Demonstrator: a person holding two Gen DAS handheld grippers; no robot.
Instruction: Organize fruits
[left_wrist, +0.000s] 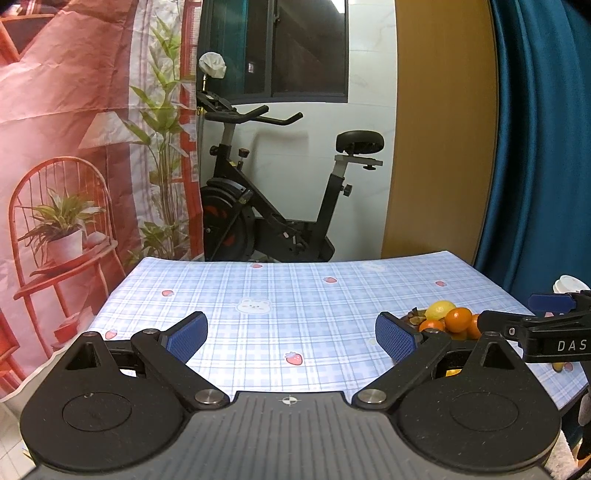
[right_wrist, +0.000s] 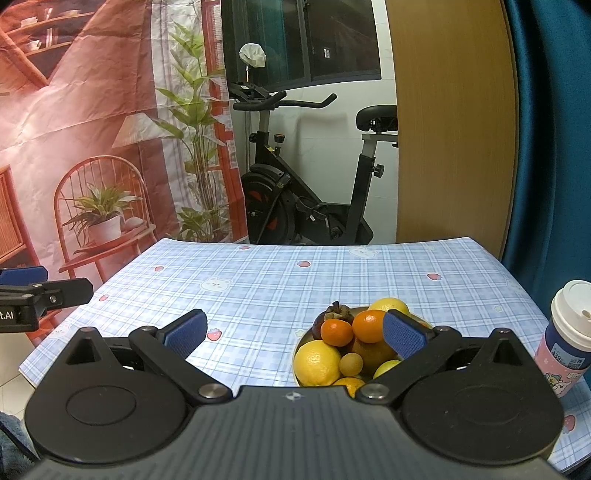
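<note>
Even indoor light, fisheye-bent edges

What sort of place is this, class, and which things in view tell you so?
Probably a room in a home, dressed for recording: an exercise bike stands behind a table with a checked cloth, a bowl of fruit sits on it, and a printed backdrop hangs at left.

The left gripper (left_wrist: 291, 338) hovers over the desk (left_wrist: 295, 291) with its jaws spread wide and nothing between them. The right gripper (right_wrist: 293, 334) hangs beside it, further along the desk's right side, jaws equally wide apart and empty, level and pointing forward.
</note>
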